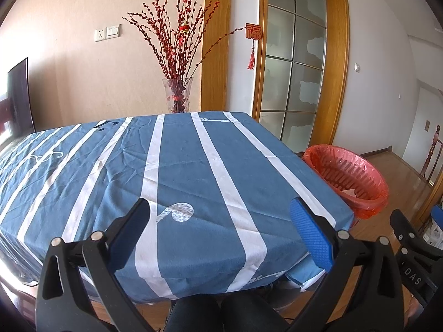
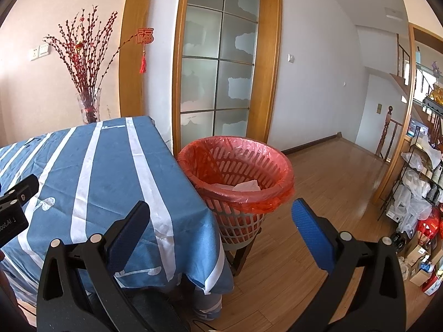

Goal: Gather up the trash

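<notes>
A slatted waste basket lined with a red plastic bag stands on the wooden floor, tight against the table's right side; it also shows in the left wrist view as the basket. White crumpled paper lies inside it. My left gripper hangs open over the near edge of the blue striped tablecloth, nothing between its fingers. My right gripper is open too, held in the air near the table's front right corner, short of the basket. I see no loose trash on the cloth.
A glass vase of red branches stands behind the table's far edge. A frosted glass door is behind the basket. Cluttered shelves with bags and boxes line the right wall. A person's dark-clad knees are below the table edge.
</notes>
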Action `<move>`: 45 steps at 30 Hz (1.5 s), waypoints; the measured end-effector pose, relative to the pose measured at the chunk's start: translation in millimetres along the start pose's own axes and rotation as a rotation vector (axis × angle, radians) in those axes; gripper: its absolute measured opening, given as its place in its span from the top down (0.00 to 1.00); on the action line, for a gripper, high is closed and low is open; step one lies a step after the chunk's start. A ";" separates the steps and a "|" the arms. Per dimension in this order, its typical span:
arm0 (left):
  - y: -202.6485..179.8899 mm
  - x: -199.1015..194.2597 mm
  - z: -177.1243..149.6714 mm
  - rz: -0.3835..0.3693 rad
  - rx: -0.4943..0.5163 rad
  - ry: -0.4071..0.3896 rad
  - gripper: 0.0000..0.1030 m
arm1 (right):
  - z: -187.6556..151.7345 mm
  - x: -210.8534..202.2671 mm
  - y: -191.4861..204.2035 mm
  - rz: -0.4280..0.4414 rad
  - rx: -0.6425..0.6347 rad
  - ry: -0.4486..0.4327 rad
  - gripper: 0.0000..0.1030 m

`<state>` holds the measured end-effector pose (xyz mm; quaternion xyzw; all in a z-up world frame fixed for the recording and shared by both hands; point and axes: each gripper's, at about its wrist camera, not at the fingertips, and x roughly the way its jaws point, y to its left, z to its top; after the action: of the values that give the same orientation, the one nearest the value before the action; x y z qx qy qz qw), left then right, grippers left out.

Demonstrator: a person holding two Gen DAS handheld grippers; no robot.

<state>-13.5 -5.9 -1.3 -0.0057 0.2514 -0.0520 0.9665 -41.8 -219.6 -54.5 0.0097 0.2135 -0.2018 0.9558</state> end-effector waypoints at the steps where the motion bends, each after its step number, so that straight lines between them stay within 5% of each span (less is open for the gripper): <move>1: 0.1 0.0 0.2 -0.001 -0.001 0.000 0.04 | -0.1 0.3 -0.3 0.000 0.000 0.000 0.02; 45: 0.8 -1.3 -2.5 0.009 -0.005 -0.004 0.04 | -1.2 1.0 2.0 0.006 -0.001 0.005 0.02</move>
<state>-15.8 -4.9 -2.8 -0.0072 0.2495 -0.0471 0.9672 -40.7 -218.0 -56.1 0.0103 0.2162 -0.1990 0.9558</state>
